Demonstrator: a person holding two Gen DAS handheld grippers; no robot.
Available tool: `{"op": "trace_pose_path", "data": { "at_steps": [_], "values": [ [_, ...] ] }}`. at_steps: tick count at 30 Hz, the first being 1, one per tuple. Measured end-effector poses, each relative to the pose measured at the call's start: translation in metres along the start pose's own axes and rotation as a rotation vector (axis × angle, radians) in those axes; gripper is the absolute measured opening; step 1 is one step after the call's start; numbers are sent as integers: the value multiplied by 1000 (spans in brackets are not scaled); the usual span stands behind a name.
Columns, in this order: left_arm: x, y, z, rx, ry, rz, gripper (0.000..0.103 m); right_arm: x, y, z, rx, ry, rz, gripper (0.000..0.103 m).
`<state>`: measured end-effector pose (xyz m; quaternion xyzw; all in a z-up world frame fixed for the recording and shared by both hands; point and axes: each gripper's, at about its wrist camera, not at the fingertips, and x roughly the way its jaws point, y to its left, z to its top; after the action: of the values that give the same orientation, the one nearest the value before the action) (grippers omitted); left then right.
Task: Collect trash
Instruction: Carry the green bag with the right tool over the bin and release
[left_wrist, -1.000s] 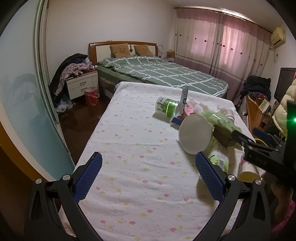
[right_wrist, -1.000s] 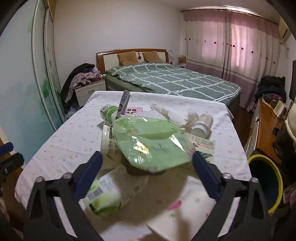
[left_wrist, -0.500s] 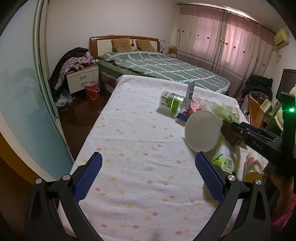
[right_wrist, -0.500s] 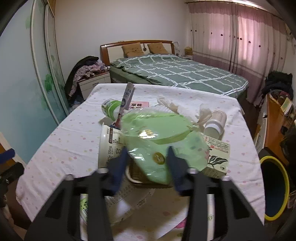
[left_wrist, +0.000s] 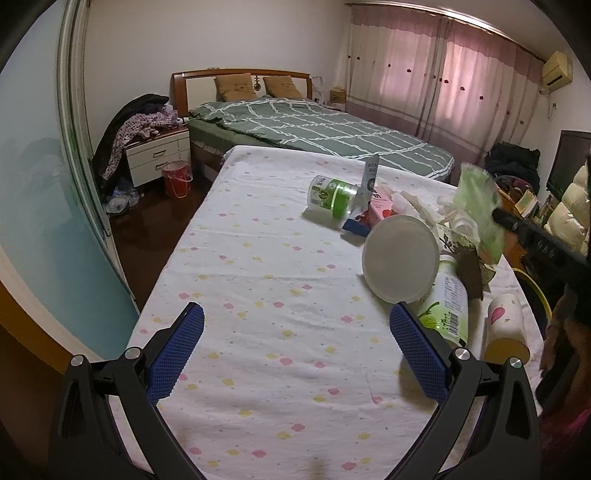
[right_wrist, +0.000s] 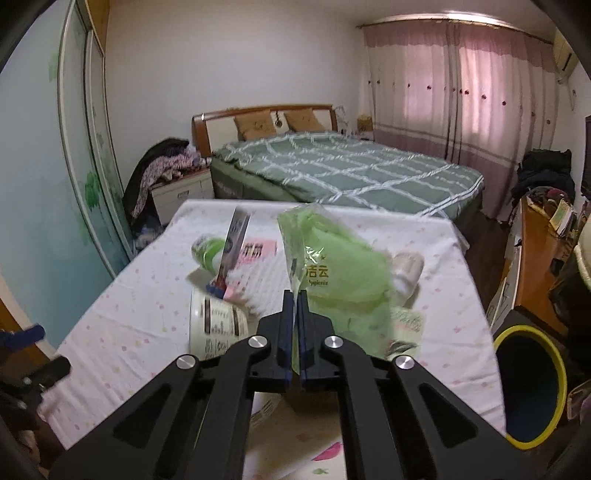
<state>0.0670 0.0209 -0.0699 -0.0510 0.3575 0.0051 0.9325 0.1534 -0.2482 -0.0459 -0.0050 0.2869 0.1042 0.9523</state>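
Pinching green wrapper (right_wrist: 343, 273): right hand-held gripper (right_wrist: 294, 295), closed.

you get a dim, evenly lit room; the brightest light is pink daylight glowing through the curtains (left_wrist: 436, 74) at the far right. shadows under the trash on the table (left_wrist: 258, 295) are soft and faint. both fisheye views bend straight lines hard near the edges, with black vignetting in the corners. your green wrapper (right_wrist: 332, 273) is smeared with motion blur in both views, while the background stays fairly sharp.
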Motion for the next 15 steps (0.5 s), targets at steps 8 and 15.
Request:
{"op": "trace_pose_path", "data": {
  "at_steps": [8,15],
  "values": [
    [3,-20,-2,44,4,-38,99,-33,-26,18,61,-74,25,2],
    [4,-47,-3,98,1,-97,99,-65,-50,20,102,-133,-6,2]
  ]
}}
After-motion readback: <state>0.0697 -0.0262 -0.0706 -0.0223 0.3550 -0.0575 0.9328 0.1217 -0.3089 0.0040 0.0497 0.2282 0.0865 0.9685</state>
